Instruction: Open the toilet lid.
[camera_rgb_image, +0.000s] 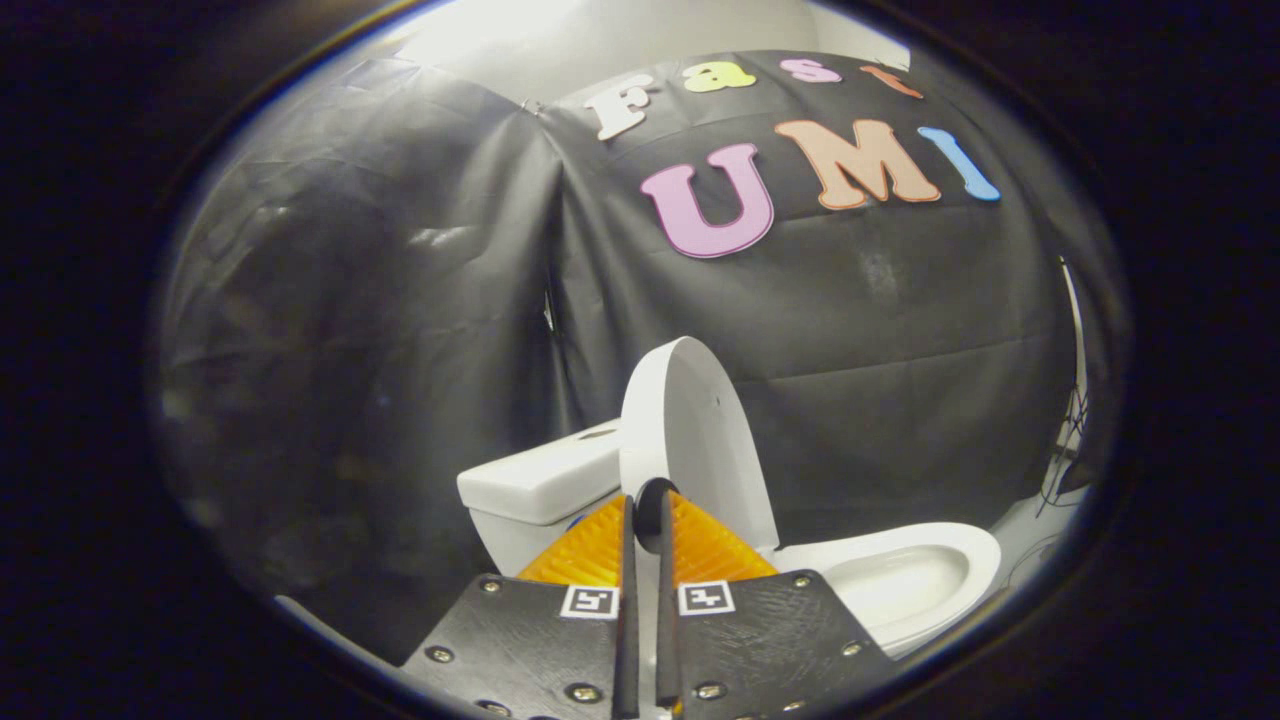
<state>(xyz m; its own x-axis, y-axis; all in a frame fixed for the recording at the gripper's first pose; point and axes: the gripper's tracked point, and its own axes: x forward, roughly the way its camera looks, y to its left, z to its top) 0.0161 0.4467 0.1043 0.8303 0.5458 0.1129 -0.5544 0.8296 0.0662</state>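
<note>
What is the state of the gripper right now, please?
Gripper: nearly closed, with the edge of the raised toilet lid between its fingers; a firm grip by both fingers cannot be told.

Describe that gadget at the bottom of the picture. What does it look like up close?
It is a handheld gripper with two narrow fingers running forward side by side, nearly together. Each finger sits on a dark, flat plate studded with shiny screws. Ribbed, wedge-shaped pieces flank the fingers, and a small square black-and-white marker sits on each side.
</note>
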